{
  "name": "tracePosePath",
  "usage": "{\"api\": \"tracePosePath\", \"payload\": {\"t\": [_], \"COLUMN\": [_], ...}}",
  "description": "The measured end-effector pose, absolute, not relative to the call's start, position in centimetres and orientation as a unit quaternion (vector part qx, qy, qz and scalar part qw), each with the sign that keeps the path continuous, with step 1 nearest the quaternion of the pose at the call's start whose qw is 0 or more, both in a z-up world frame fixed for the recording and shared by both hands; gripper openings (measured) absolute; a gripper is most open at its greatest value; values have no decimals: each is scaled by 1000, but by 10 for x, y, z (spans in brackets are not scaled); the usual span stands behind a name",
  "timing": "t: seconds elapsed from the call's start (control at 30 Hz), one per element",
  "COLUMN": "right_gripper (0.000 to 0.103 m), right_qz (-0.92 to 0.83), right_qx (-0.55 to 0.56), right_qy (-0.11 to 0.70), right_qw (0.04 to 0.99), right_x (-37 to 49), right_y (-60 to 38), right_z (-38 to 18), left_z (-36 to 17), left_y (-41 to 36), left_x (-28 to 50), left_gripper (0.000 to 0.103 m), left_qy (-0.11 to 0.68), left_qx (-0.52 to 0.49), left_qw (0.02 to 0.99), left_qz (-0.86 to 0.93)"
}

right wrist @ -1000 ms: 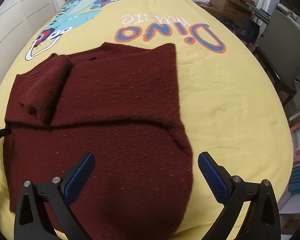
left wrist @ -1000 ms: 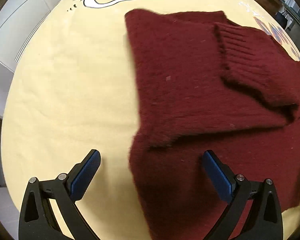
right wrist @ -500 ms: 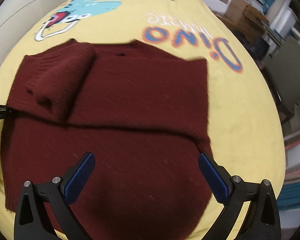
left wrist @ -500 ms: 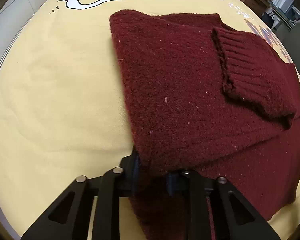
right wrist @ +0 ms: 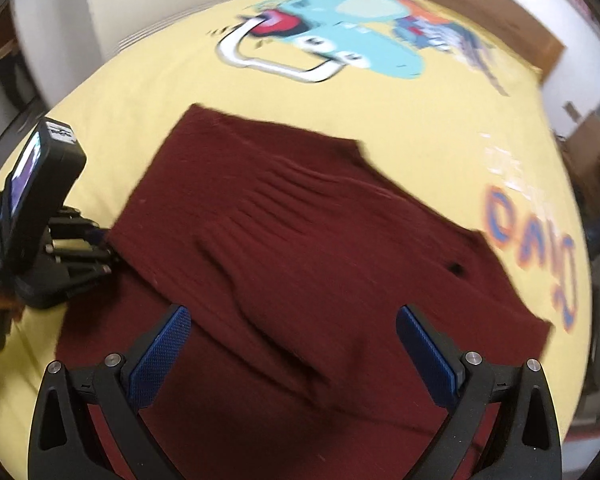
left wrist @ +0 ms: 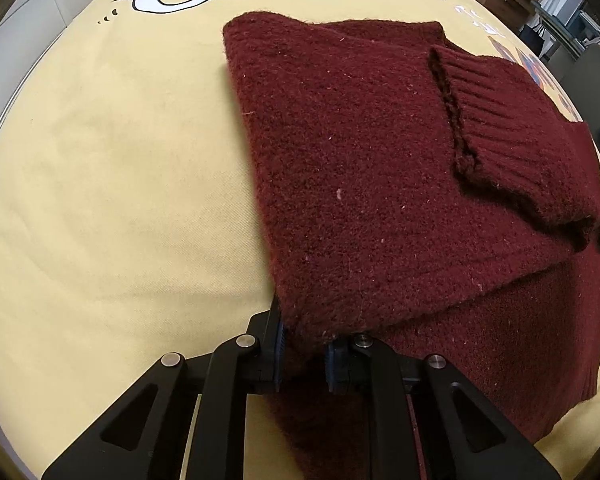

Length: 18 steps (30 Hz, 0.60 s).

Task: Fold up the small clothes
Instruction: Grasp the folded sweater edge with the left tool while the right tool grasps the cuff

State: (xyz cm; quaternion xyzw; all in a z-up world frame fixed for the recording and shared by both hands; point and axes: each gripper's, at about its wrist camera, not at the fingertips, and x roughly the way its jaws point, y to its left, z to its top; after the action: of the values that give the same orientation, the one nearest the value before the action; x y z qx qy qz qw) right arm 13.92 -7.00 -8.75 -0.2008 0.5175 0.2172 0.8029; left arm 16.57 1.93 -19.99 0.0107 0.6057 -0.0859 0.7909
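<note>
Maroon knit fills most of both views: a small sweater (left wrist: 380,184) lies on a yellow sheet (left wrist: 100,200) printed with a cartoon dinosaur. I judge the folding partly done. Its upper part is already doubled over the lower body, and a ribbed sleeve (left wrist: 512,136) is laid across the top at the right of the left wrist view. At least one more fold remains, by my reading.

At the lower centre of that view, my left gripper (left wrist: 304,356) is clenched on the sweater's near left edge, with knit bunched between the blue pads. A second ago those jaws stood wide apart over that edge.

In the blurred right wrist view, my left gripper shows at the left edge beside the sweater (right wrist: 320,240). My right gripper (right wrist: 296,348) is released, its blue pads spread above the sweater's middle at the bottom of the frame, holding nothing. A second ago its view was straighter and it sat nearer the sweater's right side.
</note>
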Motion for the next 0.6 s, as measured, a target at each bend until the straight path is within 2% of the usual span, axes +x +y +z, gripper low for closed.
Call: {"api": "tracePosePath", "payload": {"t": [0.1, 0.23, 0.3, 0.37, 0.43, 0.47, 0.6], "right_gripper": [100, 82, 78, 60, 23, 17, 17], "right_qz": [223, 235, 229, 218, 204, 203, 194], "right_qx": [-223, -243, -240, -231, -220, -205, -128], "right_qy": [529, 548, 562, 566, 566, 567, 566], "right_qw": [788, 765, 758, 761, 768, 771, 791], "right_x": [152, 159, 163, 166, 170, 171, 179], "right_y": [-50, -36, -35, -39, -47, -54, -99], "right_z": [-107, -133, -145, -151, -148, -144, -120], "left_z": [-201, -201, -201, -201, -200, -200, -201], "left_y": [19, 29, 27, 26, 24, 23, 12], "left_x": [170, 172, 172, 173, 173, 174, 178], "left_gripper": [13, 13, 14, 14, 14, 14, 14], "left_qy": [610, 613, 612, 612, 613, 614, 612], "left_qx": [4, 0, -1, -1, -2, -2, 4], "left_qw": [787, 785, 786, 786, 786, 785, 787], "left_qz": [-88, -89, -88, -87, -86, -85, -78]}}
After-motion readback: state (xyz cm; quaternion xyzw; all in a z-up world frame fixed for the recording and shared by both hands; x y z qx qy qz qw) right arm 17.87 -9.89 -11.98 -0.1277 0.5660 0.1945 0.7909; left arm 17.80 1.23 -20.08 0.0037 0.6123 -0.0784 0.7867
